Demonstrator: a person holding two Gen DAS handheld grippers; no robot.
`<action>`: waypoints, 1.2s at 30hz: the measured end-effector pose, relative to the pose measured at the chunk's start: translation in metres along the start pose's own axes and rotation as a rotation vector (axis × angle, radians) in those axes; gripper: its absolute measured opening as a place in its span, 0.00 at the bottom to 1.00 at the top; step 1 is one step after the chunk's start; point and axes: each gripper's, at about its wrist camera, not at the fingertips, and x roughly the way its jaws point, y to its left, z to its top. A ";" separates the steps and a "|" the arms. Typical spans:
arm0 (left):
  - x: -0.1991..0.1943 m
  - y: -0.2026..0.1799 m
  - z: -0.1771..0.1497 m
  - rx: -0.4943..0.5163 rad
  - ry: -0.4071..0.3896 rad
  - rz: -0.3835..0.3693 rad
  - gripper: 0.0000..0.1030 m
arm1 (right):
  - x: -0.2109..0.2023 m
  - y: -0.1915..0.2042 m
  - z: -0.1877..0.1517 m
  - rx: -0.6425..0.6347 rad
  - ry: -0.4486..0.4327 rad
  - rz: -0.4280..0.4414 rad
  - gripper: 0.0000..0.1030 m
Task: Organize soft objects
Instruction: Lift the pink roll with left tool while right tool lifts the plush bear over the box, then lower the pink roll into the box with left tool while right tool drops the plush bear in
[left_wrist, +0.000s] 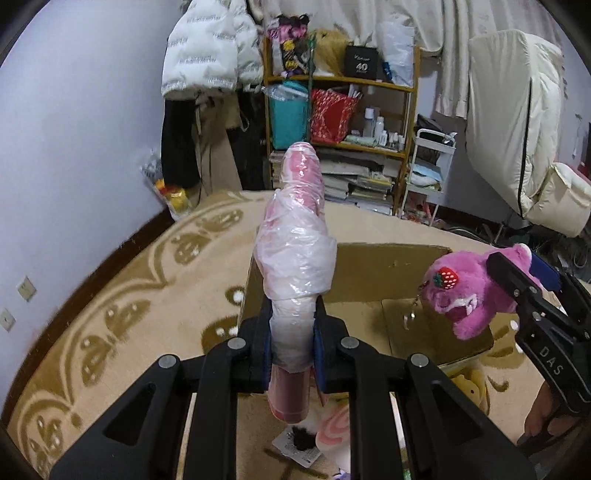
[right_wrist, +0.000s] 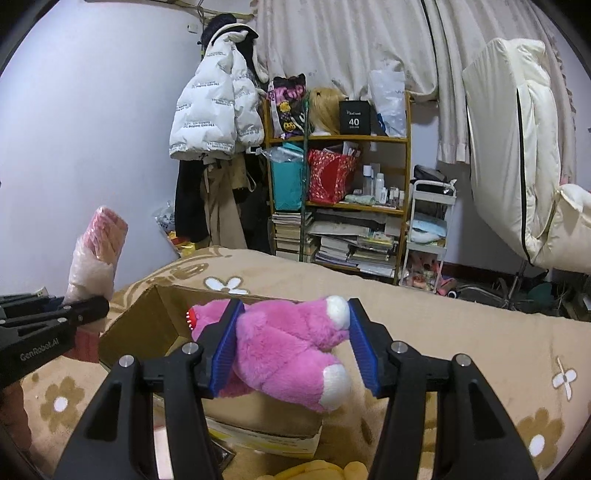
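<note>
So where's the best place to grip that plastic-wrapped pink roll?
Around its lower middle, where the left claw pinches the roll now: there the wrap lies tight on the narrow shaft. Come from the sides, across the long upright axis; higher up the plastic bunches loosely.

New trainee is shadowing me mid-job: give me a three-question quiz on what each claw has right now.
1. True or false: the left claw is empty.
2. What does the right claw grip? A) yellow plush B) pink plush bear C) book
3. Fill in: the open container below both claws is a cardboard ____.

Key: 1 false, it grips a plastic-wrapped pink roll; 2 B; 3 box.
</note>
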 end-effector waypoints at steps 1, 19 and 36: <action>0.004 0.001 -0.001 -0.014 0.008 0.005 0.16 | 0.001 0.000 -0.001 -0.001 0.001 0.000 0.58; 0.040 0.000 -0.010 -0.014 0.150 -0.034 0.21 | 0.010 0.012 -0.013 -0.075 0.036 0.042 0.63; 0.017 0.013 -0.008 -0.020 0.145 0.082 0.50 | 0.008 0.011 -0.013 -0.071 0.053 0.069 0.79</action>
